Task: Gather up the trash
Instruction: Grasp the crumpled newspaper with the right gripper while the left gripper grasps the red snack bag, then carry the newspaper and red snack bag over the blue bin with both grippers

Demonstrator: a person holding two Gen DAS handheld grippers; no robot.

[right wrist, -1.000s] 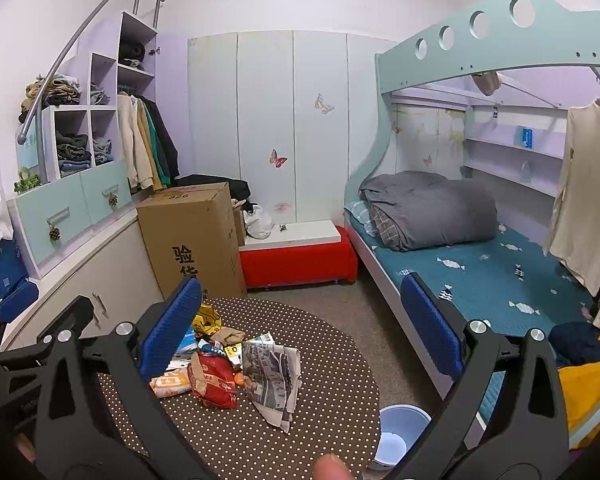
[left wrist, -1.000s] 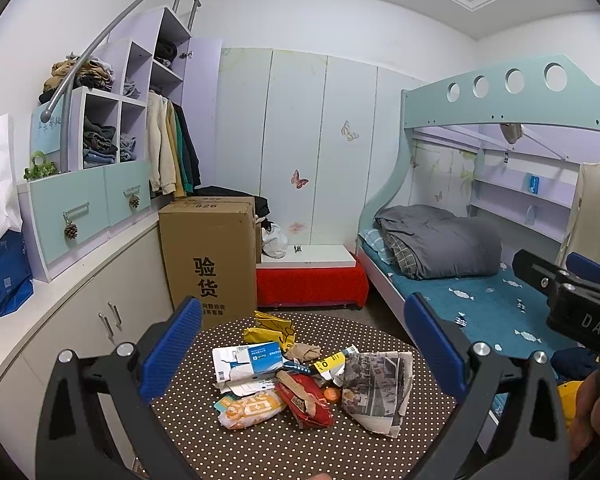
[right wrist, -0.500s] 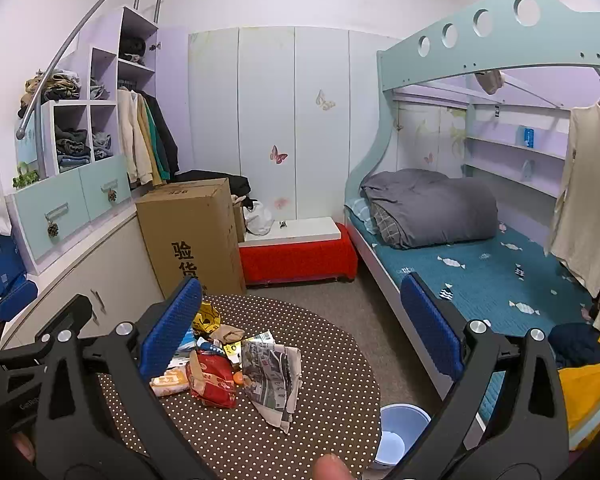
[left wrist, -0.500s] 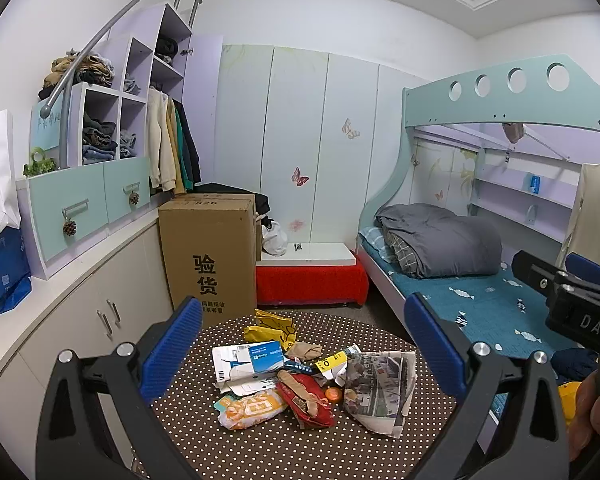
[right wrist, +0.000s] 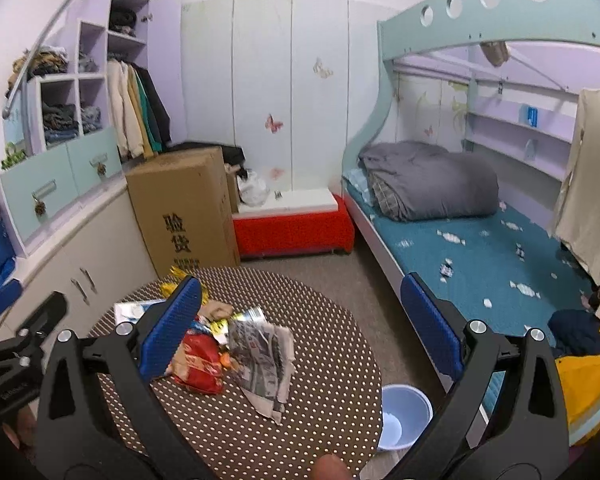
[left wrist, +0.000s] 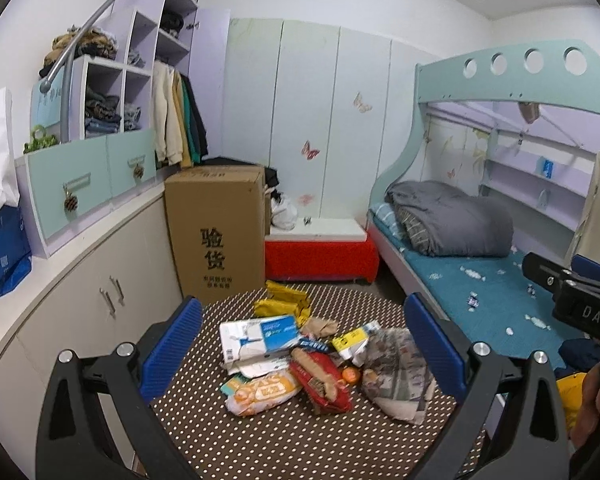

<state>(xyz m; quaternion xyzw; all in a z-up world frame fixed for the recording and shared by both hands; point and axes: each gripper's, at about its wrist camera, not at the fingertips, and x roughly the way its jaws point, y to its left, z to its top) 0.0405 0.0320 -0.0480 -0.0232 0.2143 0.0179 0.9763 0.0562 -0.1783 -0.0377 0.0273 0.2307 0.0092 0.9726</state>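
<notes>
A heap of trash lies on a round brown dotted table (left wrist: 292, 444) (right wrist: 320, 412): a crumpled newspaper (left wrist: 396, 376) (right wrist: 264, 356), a red wrapper (left wrist: 320, 380) (right wrist: 198, 364), an orange snack bag (left wrist: 262, 392), a white and blue package (left wrist: 260, 334) and yellow wrappers (left wrist: 284, 304). My left gripper (left wrist: 300, 348) hovers open above the heap with nothing between its blue pads. My right gripper (right wrist: 296, 332) is open too, over the table's right half, empty. A pale blue bin (right wrist: 404, 416) stands on the floor right of the table.
A tall cardboard box (left wrist: 216, 232) stands behind the table beside white cabinets (left wrist: 100, 280). A red bench (left wrist: 320, 256) sits at the back. A bunk bed (right wrist: 460, 240) with a grey duvet fills the right side. A person's hand (left wrist: 596, 400) holds the right tool.
Both views have shifted slightly: the table and trash now sit a little lower and closer in the frames. Both grippers stay open and empty.
</notes>
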